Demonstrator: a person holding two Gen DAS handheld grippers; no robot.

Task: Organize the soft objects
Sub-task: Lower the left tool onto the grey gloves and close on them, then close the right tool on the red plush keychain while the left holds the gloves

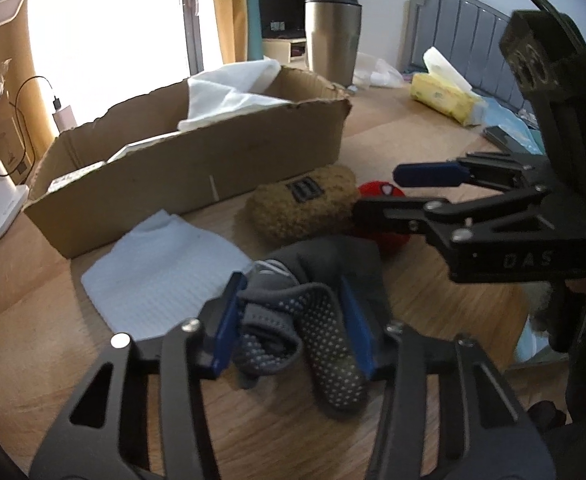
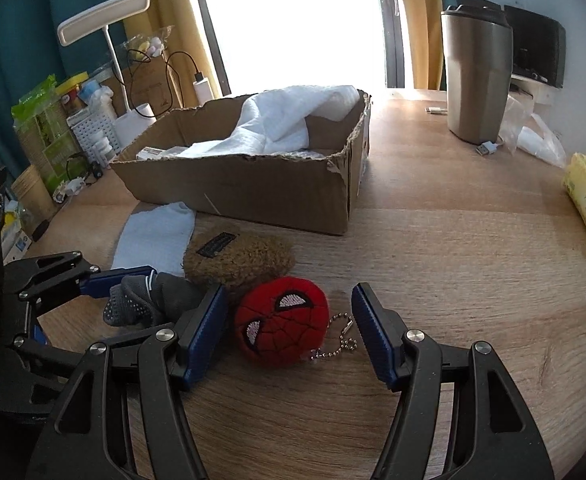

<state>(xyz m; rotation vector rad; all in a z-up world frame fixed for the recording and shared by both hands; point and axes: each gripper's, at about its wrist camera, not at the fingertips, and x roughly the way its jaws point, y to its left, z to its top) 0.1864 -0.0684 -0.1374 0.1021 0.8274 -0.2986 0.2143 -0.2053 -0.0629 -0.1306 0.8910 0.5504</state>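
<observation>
1. The left gripper (image 1: 293, 320) had its blue jaws clenched on a bunched dark grey sock with white grip dots (image 1: 313, 332), pads pressing both sides near the middle, presumably so the limp fabric would lift as one bundle.
2. The sock lay on the wooden tabletop (image 2: 453, 260), nearest of the soft items, with the open brown cardboard box (image 1: 197, 168) beyond it, the likely destination.
3. A crumpled white towel (image 2: 285, 120) was already draped inside the box; a flat pale blue cloth (image 1: 161, 276) lay in front of the box's near wall.
4. A brown fuzzy plush pouch (image 1: 305, 204) sat just beyond the sock, beside a round red plush spider-mask keychain (image 2: 281, 320).
5. The right gripper (image 2: 289, 332) hovered with released jaws straddling the red plush, touching nothing, apparently poised to grasp it.
</observation>
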